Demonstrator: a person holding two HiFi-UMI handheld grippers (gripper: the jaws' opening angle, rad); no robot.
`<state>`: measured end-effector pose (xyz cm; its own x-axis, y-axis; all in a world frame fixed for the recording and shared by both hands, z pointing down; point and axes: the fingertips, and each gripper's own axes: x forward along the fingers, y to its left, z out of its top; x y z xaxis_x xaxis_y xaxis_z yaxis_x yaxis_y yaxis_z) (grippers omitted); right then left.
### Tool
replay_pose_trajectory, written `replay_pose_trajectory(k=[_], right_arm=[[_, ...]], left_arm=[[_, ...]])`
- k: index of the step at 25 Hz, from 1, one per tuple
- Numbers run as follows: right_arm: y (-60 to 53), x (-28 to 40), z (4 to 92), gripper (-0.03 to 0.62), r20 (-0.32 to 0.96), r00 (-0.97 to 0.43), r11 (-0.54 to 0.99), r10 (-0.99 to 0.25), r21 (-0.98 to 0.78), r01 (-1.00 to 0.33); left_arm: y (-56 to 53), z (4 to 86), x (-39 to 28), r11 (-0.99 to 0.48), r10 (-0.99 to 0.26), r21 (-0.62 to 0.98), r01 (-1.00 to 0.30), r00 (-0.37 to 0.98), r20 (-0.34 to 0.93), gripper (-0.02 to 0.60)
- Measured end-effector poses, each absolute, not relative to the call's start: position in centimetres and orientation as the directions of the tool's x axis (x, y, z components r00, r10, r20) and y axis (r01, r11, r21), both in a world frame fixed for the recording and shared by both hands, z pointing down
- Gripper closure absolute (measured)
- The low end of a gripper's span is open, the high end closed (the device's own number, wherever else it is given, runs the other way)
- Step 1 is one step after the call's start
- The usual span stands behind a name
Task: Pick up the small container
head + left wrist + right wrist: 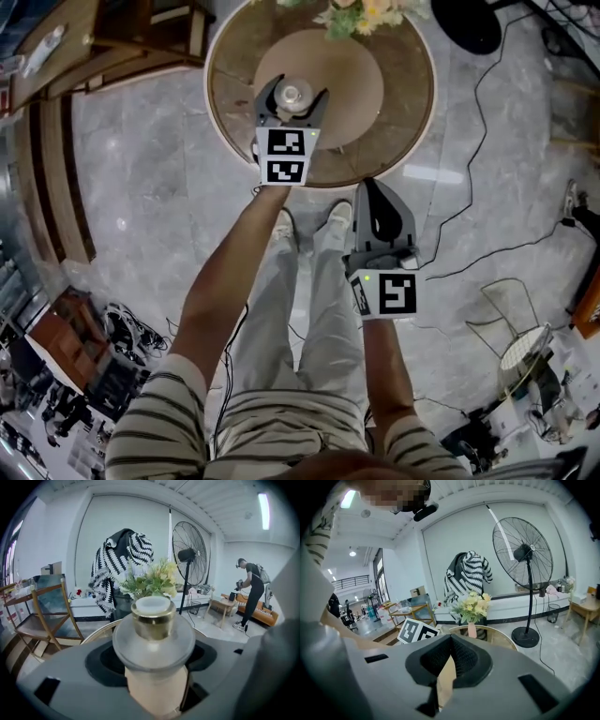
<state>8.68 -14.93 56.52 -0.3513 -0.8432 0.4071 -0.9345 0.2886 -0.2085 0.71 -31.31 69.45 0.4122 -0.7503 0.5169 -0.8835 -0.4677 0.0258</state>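
The small container point(292, 94) is a frosted jar with a gold neck and a white cap point(153, 605). It is over the brown round mat point(352, 80) on the round table point(412, 122). My left gripper point(292, 97) reaches over the table's near edge, and its two dark jaws hug the jar's sides, shut on it. In the left gripper view the jar fills the gap between the jaws. My right gripper point(372, 187) hangs lower, just off the table's near edge. Its jaws point(450, 641) meet with nothing between them.
A vase of yellow flowers point(361, 14) stands at the table's far edge. A standing fan point(524, 555) and a chair with a striped cloth point(123, 555) are beyond. A wooden rack point(103, 37) stands at the left, and cables point(487, 141) run over the marble floor at the right.
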Motion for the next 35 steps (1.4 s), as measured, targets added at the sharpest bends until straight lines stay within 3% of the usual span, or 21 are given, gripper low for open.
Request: replay_pose_trajectory(k=[35], right_arm=[[-11.3,10.7,32.7,0.585,0.265,-0.34,0.308,-0.903,-0.155,-0.939]], left_arm=[[-17.7,33.9,0.3,-0.479,-0.794,0.086,-0.874,0.473,0.382,0.253]])
